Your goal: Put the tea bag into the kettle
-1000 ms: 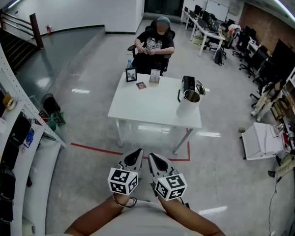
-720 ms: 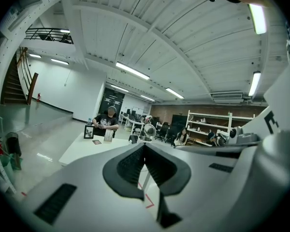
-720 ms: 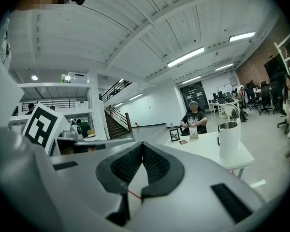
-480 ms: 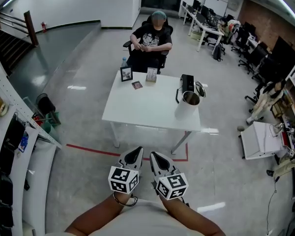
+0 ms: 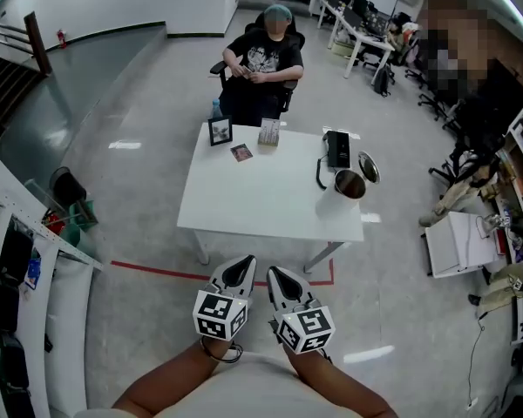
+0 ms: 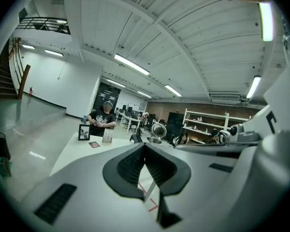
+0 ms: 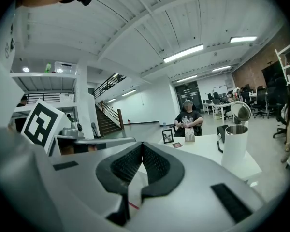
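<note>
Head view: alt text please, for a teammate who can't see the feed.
Two white handheld grippers, left gripper and right gripper, point side by side, jaws shut and empty, toward a white rectangular table. A white electric kettle with its lid open stands near the table's right edge; a person sits at the far side.
</note>
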Motion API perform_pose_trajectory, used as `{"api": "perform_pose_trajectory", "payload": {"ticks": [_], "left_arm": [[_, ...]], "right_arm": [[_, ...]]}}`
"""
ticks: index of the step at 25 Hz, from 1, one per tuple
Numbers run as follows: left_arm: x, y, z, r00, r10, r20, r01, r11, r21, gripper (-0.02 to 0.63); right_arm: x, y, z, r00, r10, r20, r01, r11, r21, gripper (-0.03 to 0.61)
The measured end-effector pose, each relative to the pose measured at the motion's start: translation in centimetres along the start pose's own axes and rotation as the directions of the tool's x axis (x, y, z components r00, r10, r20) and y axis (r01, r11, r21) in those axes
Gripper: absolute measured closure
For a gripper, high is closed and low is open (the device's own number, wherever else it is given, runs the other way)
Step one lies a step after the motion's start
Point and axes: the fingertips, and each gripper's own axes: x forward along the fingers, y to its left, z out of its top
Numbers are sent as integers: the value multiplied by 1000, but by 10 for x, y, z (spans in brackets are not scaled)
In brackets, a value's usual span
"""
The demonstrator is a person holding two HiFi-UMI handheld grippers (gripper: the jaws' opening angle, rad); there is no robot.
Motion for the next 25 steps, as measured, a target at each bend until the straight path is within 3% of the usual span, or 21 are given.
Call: {"api": "perform_pose_trajectory", "payload": {"ticks": [9, 15, 25], "left_arm": [[43, 104, 47, 999, -40, 0, 40, 999, -29, 606], [59, 158, 60, 1000, -24, -4, 24, 999, -47, 606], [92, 199, 69, 1000, 10, -26, -11, 1000, -28, 606]], "right_arm": [[110, -4, 34, 997, -71, 15, 72, 997, -27, 568], [161, 2, 46, 998, -66, 18, 67, 997, -34, 568], [222, -16, 61, 999, -23, 29, 24, 999, -34, 568]]}}
